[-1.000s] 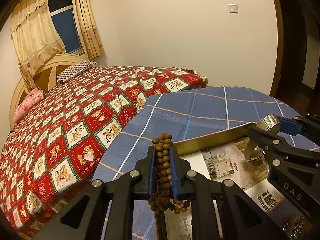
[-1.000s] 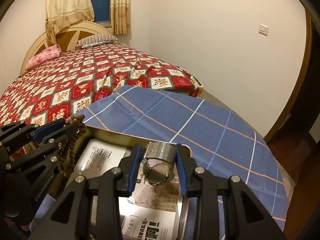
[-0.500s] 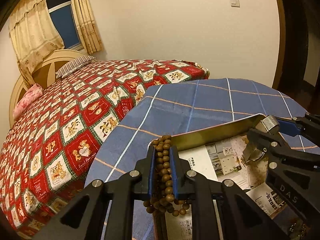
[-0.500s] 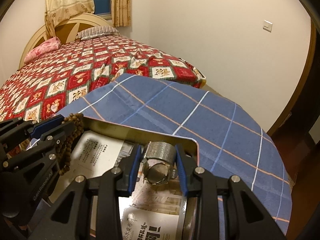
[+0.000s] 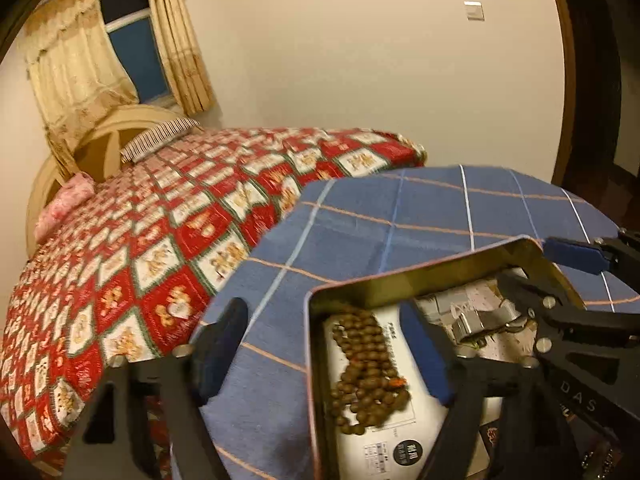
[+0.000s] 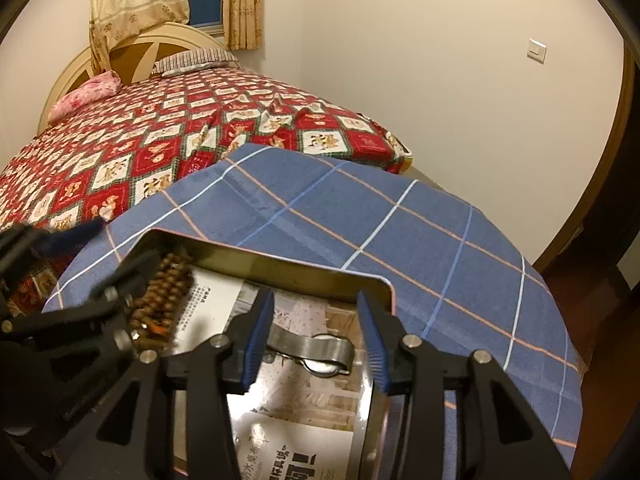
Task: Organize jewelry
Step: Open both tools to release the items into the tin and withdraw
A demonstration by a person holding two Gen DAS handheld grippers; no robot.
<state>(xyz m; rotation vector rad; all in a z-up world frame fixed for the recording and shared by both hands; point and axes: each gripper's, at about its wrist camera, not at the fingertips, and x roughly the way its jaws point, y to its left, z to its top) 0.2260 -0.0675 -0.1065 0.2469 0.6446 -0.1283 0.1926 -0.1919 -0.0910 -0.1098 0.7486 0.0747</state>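
Observation:
A gold metal tin (image 5: 440,276) (image 6: 280,268) lined with printed paper sits on a table with a blue checked cloth (image 5: 400,208). A brown wooden bead bracelet (image 5: 366,368) (image 6: 160,300) lies in the tin's left end. A silver metal watch (image 6: 320,354) (image 5: 488,320) lies in the right end. My left gripper (image 5: 324,352) is open, its fingers straddling the tin's left wall above the beads. My right gripper (image 6: 316,342) is open, its fingers either side of the watch.
A bed with a red patterned quilt (image 5: 140,240) (image 6: 160,140) stands just beyond the table's far left edge. A plain wall and a wooden door frame (image 6: 600,160) are at the right. Bare cloth lies beyond the tin.
Both grippers lowered into the tin and opened. The left one let go of the bead bracelet and the right one let go of the watch; both pieces now lie in the tin.

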